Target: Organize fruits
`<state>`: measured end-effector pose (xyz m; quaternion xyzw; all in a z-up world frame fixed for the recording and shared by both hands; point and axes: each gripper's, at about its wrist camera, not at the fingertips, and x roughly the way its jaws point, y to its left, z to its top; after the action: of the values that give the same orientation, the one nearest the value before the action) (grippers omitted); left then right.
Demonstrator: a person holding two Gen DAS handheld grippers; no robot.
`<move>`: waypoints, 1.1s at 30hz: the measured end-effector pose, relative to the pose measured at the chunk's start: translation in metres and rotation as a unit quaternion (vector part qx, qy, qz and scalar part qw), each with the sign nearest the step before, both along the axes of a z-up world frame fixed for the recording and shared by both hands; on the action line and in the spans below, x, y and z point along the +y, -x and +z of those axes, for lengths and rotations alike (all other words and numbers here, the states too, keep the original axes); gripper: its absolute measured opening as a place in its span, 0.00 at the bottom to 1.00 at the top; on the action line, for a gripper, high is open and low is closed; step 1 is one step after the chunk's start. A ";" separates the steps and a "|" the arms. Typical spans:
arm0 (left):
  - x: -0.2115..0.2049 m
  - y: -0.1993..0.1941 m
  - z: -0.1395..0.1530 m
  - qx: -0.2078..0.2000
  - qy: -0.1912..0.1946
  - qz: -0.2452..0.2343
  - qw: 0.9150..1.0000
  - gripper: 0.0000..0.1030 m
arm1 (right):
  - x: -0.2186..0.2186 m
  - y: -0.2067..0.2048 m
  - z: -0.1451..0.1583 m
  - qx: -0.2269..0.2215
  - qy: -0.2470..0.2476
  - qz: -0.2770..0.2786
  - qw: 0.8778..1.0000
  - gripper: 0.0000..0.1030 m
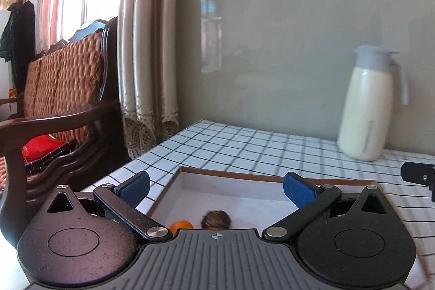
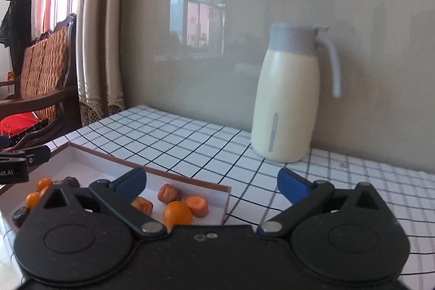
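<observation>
Left wrist view shows the table [image 1: 244, 148] with its checked cloth spreading ahead of the jaws, and beyond the right finger stands the jug [image 1: 367, 105], upright, near the wall. Between the jaws lies the tray [image 1: 231, 175], its far rim past the fingertips. The left gripper [image 1: 216, 185] has its jaws wide and nothing is between the pads. Low between the jaws, inside the tray, one orange [image 1: 181, 225] and a dark fruit [image 1: 216, 219] lie just beside each other. In the right wrist view the right gripper [image 2: 212, 182] also has jaws wide and holds nothing; the tray [image 2: 190, 182] reaches from the left finger to the middle of the gap, and the jug [image 2: 288, 97] stands beyond the gap. A bigger orange [image 2: 177, 214] lies between the jaws, touching a carrot piece [image 2: 198, 205], and brownish fruit pieces [image 2: 168, 192] lie near the left finger.
</observation>
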<state>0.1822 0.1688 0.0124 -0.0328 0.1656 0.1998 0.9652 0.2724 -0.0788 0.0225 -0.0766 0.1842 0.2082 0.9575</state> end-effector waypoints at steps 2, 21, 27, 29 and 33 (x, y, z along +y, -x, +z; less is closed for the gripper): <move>-0.012 0.016 0.006 -0.005 0.008 -0.012 1.000 1.00 | -0.010 0.019 0.006 -0.005 0.000 -0.002 1.000 0.94; -0.131 0.162 0.019 -0.042 -0.026 -0.106 0.993 1.00 | -0.113 0.173 0.013 -0.016 -0.020 -0.076 0.997 0.94; -0.133 0.180 0.009 -0.052 -0.016 -0.102 0.993 1.00 | -0.122 0.188 0.009 -0.031 -0.039 -0.088 0.995 0.94; -0.131 0.181 0.008 -0.058 -0.011 -0.101 0.993 1.00 | -0.122 0.188 0.007 -0.031 -0.038 -0.091 0.995 0.94; -0.133 0.179 0.006 -0.054 -0.014 -0.102 0.993 1.00 | -0.117 0.187 0.005 -0.032 -0.028 -0.088 0.995 0.94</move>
<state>0.0031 0.0355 0.0186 -0.0133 0.1131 0.1006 0.9884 0.0852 -0.1962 0.0279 -0.0393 0.1539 0.1254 0.9793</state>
